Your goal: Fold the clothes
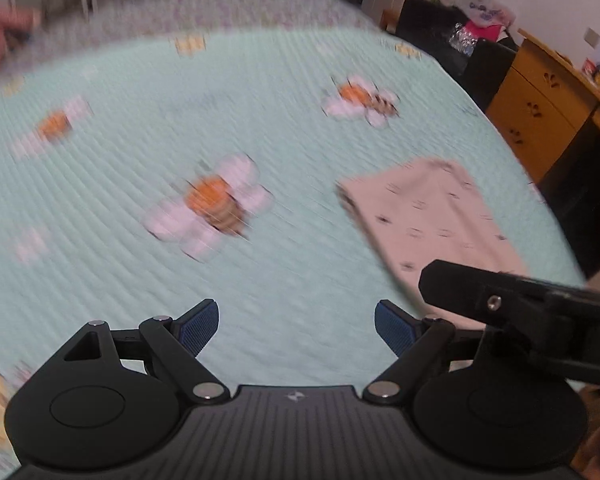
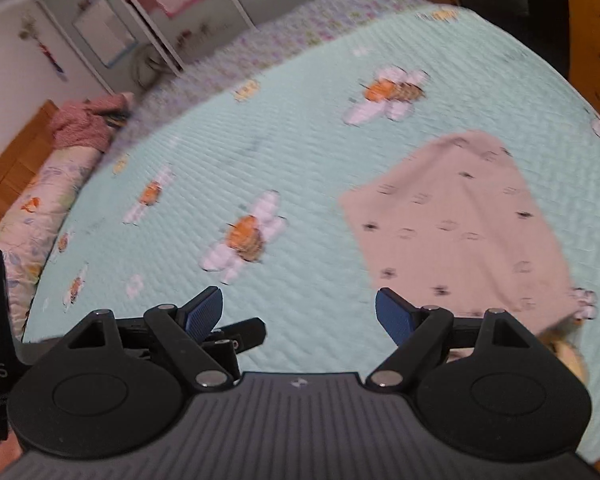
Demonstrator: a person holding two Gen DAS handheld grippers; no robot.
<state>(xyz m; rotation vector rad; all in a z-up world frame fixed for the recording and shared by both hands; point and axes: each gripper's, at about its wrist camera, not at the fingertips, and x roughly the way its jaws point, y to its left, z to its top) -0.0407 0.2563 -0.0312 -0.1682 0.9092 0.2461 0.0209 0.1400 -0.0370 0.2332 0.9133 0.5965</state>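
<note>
On the bee-print quilt (image 2: 300, 152) the folded beige garment (image 2: 460, 224) lies flat; my left gripper (image 1: 296, 330) and right gripper (image 2: 300, 320), jaws apart and empty, should press edges square.

Mint bee-print quilted bed (image 2: 300, 152), folded beige garment (image 2: 460, 224) flat on it.

Left wrist view: looks from behind the left tool (image 1: 296, 330), angled down and forward over the bed (image 1: 140, 80), fairly near it.
Right wrist view: looks from behind the right tool (image 2: 298, 320), angled down, turned toward the far-left wardrobe (image 2: 112, 20).
Shared: the mint bee-print quilt (image 2: 320, 160) and the folded beige garment (image 1: 432, 220), right in both views.
Cross-sight: each view catches part of the other tool at its edge.
</note>
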